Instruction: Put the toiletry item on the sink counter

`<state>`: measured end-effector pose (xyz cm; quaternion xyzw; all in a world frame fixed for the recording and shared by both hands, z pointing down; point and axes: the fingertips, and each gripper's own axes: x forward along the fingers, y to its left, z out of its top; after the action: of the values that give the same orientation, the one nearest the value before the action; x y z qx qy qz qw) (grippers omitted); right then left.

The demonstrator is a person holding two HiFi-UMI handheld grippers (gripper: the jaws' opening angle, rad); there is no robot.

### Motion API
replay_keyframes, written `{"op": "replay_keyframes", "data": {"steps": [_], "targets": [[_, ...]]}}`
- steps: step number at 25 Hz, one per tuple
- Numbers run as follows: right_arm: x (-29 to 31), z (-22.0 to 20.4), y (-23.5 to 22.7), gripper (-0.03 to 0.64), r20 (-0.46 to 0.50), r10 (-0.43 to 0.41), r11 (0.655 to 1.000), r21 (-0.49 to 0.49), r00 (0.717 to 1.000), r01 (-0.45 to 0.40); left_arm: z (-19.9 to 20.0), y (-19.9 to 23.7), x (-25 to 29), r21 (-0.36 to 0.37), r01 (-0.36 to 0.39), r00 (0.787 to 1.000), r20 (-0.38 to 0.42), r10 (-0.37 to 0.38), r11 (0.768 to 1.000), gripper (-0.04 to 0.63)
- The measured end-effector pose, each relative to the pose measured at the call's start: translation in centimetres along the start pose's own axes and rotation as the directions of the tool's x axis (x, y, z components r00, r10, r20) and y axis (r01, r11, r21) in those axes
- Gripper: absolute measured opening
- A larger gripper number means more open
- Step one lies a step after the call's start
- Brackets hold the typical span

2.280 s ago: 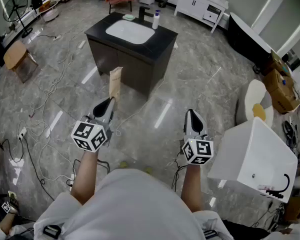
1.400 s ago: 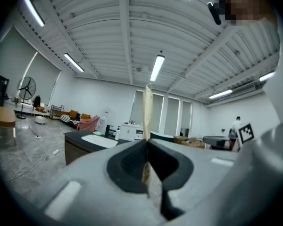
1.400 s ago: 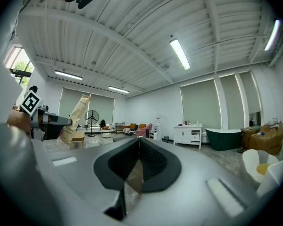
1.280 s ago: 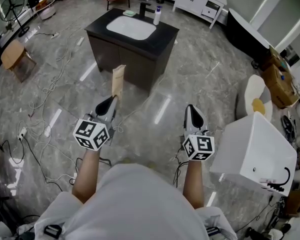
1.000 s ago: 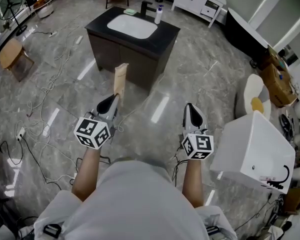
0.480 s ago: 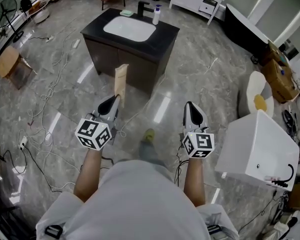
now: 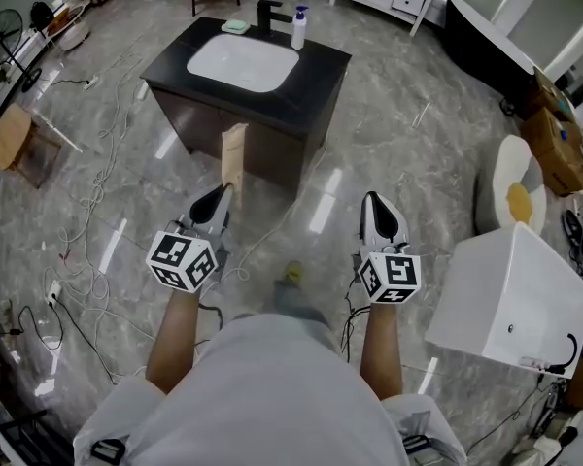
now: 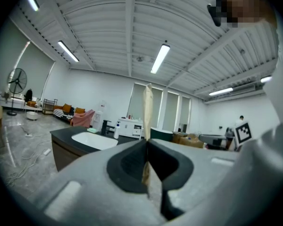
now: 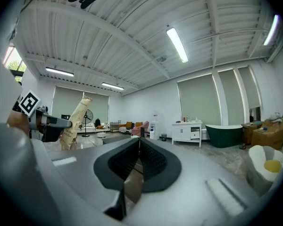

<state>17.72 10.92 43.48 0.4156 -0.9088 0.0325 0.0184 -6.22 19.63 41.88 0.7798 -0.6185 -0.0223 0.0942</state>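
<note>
The tall, flat tan toiletry tube [image 7: 233,153] is held upright, clamped at its lower end by the fingers of the left gripper [image 7: 221,194], above the grey marble floor [image 7: 398,153] just short of the black sink counter [image 7: 316,81]. Open floor is seen ahead; loose cables [image 7: 87,197] lie to the left. The right gripper [image 7: 378,202] has its fingers together, empty. Edge-on, the tube looks thin.

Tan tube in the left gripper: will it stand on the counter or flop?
The tan tube looks tall and thin, so it probably tips if stood; laying it flat seems safer. It stands straight above the left gripper, so likely fairly stiff.
</note>
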Motion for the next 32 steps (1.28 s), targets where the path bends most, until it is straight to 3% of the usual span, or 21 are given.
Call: {"op": "replay_keyframes", "data": {"steps": [10, 21, 32], "targets": [[12.6, 1.5, -8.2, 0.003, -0.01, 0.039, 0.999, 0.012, 0.999, -0.039, 2.9, 4.2, 14.2, 0.002, -0.022, 1.0, -0.014, 0.022, 1.0, 0.0], [20.2, 2.1, -13.1, 0.003, -0.006, 0.064, 0.998, 0.018, 0.998, -0.064, 5.1, 6.6, 22.9, 0.032, -0.03, 0.999, -0.009, 0.03, 0.999, 0.0], [27.4, 2.5, -16.3, 0.003, 0.004, -0.002, 1.0, 0.003, 1.0, 0.002, 5.8, 10.9, 31.3, 0.034, 0.053, 0.998, -0.018, -0.052, 0.998, 0.0]]}}
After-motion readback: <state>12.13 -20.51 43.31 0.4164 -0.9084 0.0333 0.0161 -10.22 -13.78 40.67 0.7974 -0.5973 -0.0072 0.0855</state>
